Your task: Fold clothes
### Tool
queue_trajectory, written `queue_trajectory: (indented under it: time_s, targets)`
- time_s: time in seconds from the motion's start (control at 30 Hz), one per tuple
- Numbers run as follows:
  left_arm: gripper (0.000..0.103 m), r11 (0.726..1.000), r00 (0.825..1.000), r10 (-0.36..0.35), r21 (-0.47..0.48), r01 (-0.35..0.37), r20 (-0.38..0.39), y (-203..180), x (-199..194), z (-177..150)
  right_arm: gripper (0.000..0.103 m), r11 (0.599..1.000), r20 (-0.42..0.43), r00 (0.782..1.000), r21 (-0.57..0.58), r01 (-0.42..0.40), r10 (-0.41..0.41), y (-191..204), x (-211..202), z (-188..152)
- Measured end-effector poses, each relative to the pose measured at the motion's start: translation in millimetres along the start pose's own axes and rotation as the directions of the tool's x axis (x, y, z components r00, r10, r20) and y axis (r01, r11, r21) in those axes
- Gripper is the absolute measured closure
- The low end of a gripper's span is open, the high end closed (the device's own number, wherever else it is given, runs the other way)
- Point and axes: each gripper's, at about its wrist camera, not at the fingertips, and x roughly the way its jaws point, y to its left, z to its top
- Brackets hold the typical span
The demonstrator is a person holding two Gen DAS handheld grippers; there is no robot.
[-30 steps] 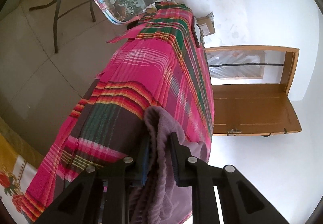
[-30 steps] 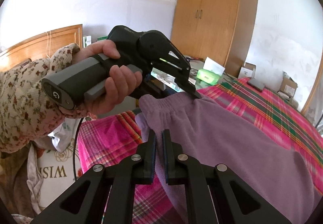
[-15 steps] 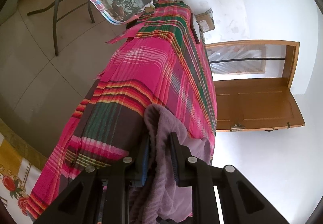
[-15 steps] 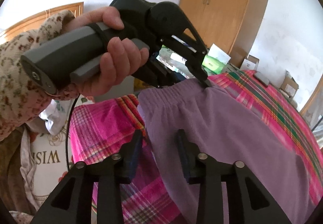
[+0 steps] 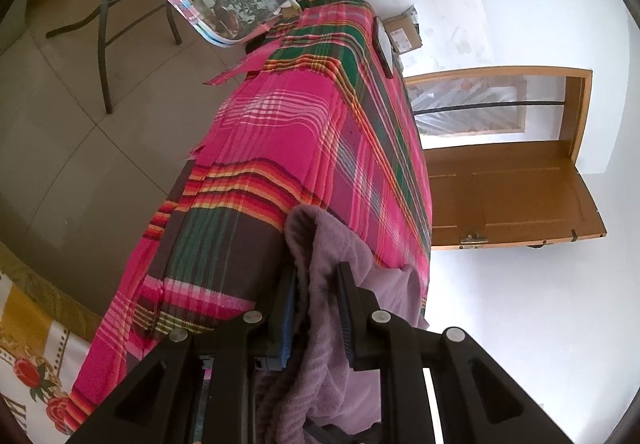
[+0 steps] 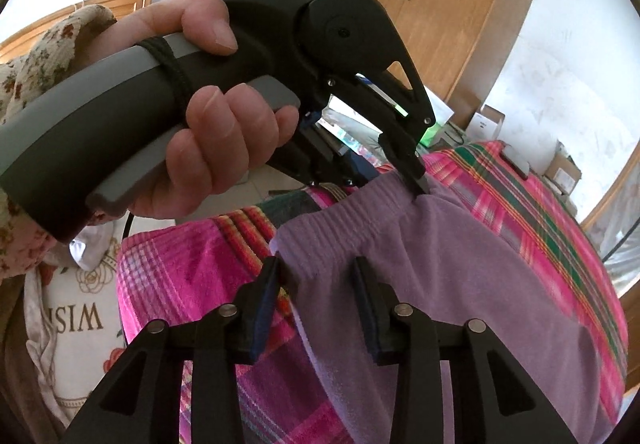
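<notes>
Right tongs now spread apart, corner released; left tongs clamped on purple garment waistband; garment stretched away across bed.

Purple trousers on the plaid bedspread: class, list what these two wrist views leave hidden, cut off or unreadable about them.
- Leg ends of the purple trousers: cut off by the lower frame edge in the right wrist view.
- Trouser fabric inside the left gripper: hidden by its fingers in the left wrist view.
- Far waistband corner: covered by the left gripper's tip in the right wrist view.
- Any label or size tag: none can be made out.
</notes>
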Motion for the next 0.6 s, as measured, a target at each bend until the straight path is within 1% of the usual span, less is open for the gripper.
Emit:
queue_trajectory:
  time_s: [0.13, 0.27, 0.3, 0.5, 0.6]
  targets:
    - [0.084, 1.0, 1.0, 0.001, 0.004, -0.001, 0.002, -2, 0, -1, 0.085, 1.0, 0.031, 0.999, 0.022, 0.013, -0.014, -2, -5, -1]
    - [0.083, 1.0, 1.0, -0.021, -0.014, 0.021, 0.0, 1, -1, -2, 0.087, 0.998, 0.092, 0.995, 0.056, 0.031, -0.036, -7, -17, -3]
    - [0.08, 0.999, 1.0, -0.027, -0.019, 0.027, -0.001, 2, -2, -3, 0.088, 0.997, 0.112, 0.993, 0.067, 0.034, -0.041, -9, -21, -4]
    - [0.068, 0.997, 0.998, -0.056, -0.051, 0.055, -0.004, 5, -4, -6, 0.088, 0.987, 0.177, 0.984, 0.158, -0.033, 0.004, -28, -34, -6]
    - [0.068, 0.997, 0.999, -0.052, -0.055, 0.052, -0.002, 6, -6, -9, 0.088, 0.979, 0.196, 0.98, 0.193, -0.068, 0.029, -39, -34, -4]
